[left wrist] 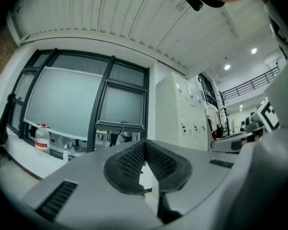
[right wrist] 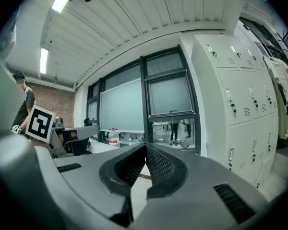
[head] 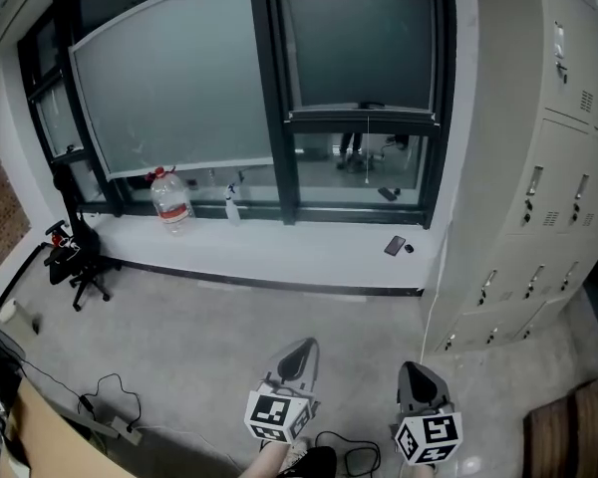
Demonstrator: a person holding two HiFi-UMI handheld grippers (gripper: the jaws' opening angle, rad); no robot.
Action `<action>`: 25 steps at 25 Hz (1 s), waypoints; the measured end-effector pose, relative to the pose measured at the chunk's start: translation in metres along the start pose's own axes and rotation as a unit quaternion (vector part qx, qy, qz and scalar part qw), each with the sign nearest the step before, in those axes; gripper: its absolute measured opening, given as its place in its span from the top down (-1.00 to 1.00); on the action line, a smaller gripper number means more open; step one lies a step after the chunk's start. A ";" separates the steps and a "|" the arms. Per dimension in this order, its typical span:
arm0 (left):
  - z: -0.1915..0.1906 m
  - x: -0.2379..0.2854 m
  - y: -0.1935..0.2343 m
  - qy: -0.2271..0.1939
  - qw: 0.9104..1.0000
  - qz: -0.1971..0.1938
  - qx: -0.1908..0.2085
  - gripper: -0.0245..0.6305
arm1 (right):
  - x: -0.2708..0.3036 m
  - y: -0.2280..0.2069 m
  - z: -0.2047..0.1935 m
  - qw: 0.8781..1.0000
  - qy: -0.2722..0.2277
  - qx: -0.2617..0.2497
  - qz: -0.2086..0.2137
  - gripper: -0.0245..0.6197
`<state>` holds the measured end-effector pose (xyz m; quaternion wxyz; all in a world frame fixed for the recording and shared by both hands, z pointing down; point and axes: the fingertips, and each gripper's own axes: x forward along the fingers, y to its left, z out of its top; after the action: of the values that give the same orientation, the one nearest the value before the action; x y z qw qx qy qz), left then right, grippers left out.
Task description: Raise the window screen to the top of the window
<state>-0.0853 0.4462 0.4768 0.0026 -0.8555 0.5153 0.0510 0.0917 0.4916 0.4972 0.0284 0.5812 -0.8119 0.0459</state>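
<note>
— Both grippers, left gripper (head: 299, 352) and right gripper (head: 417, 371), have jaws together, holding nothing, above the floor (head: 229, 337).
— And the window screen (head: 359, 48)?
— Far ahead, well apart from them, half lowered, with its thin cord (head: 368, 152) hanging. I think the cord may slip from the jaws, or a sideways pull may jam the screen crooked.

you face a white sill (head: 279, 252) above grey floor (head: 229, 337); white lockers (head: 548, 167) stand right; brick wall (head: 0, 207) left
</note>
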 end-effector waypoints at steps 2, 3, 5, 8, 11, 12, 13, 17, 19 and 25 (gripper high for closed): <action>-0.005 0.017 0.009 0.004 1.000 0.004 0.002 0.92 | 0.016 -0.006 -0.003 1.000 0.004 -0.002 0.003 0.91; -0.009 0.026 0.013 0.006 1.000 0.005 0.003 0.92 | 0.025 -0.010 -0.005 1.000 0.007 -0.004 0.001 0.91; -0.019 0.050 0.022 0.010 1.000 0.003 0.003 0.92 | 0.049 -0.023 -0.010 1.000 0.014 0.005 -0.004 0.91; -0.030 0.101 0.044 0.007 1.000 0.000 -0.002 0.92 | 0.104 -0.049 -0.014 0.999 0.017 0.029 -0.002 0.91; -0.028 0.161 0.079 -0.001 1.000 0.000 0.000 0.92 | 0.173 -0.067 0.000 1.000 0.006 0.029 -0.002 0.91; -0.025 0.182 0.092 -0.005 1.000 0.000 -0.001 0.92 | 0.199 -0.072 0.008 1.000 0.002 0.026 -0.001 0.91; -0.021 0.203 0.106 -0.010 1.000 -0.001 -0.004 0.92 | 0.225 -0.077 0.017 1.000 -0.002 0.023 0.001 0.91; -0.007 0.284 0.158 -0.016 1.000 -0.006 -0.008 0.92 | 0.323 -0.093 0.052 1.000 -0.014 0.012 0.010 0.91; -0.003 0.317 0.180 -0.020 1.000 -0.007 -0.009 0.92 | 0.359 -0.101 0.064 1.000 -0.020 0.013 0.009 0.91; -0.003 0.397 0.216 -0.021 1.000 -0.008 -0.020 0.92 | 0.431 -0.131 0.067 1.000 -0.004 0.024 0.005 0.91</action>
<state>-0.0914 -0.0054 0.4542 -0.0034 -0.8583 0.5070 0.0788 0.0774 0.0363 0.4788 0.0111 0.5775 -0.8139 0.0632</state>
